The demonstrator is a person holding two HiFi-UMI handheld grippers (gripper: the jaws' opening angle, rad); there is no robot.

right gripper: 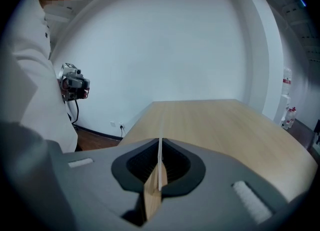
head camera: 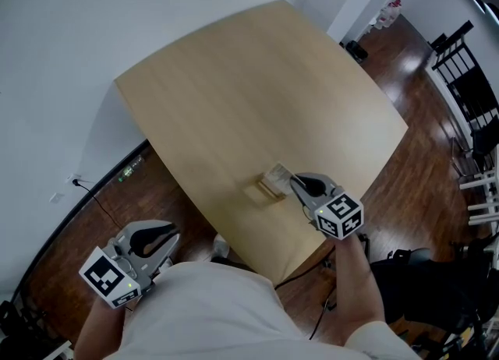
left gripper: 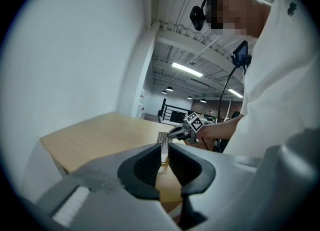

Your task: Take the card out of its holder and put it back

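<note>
White card [right gripper: 159, 165] is pinched edge-on in the closed jaws of the right gripper [head camera: 295, 182], at the wooden holder [head camera: 261, 189] on the bench [head camera: 234, 86]. Keep it upright and in line with the holder. Left gripper [left gripper: 164, 150] has its jaws slightly apart and empty.

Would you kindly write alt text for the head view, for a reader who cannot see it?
From above, the right gripper is shut on a white card at a small wooden holder on a light wooden table. The left gripper hangs empty off the table's near edge, beside the person's white shirt.
</note>
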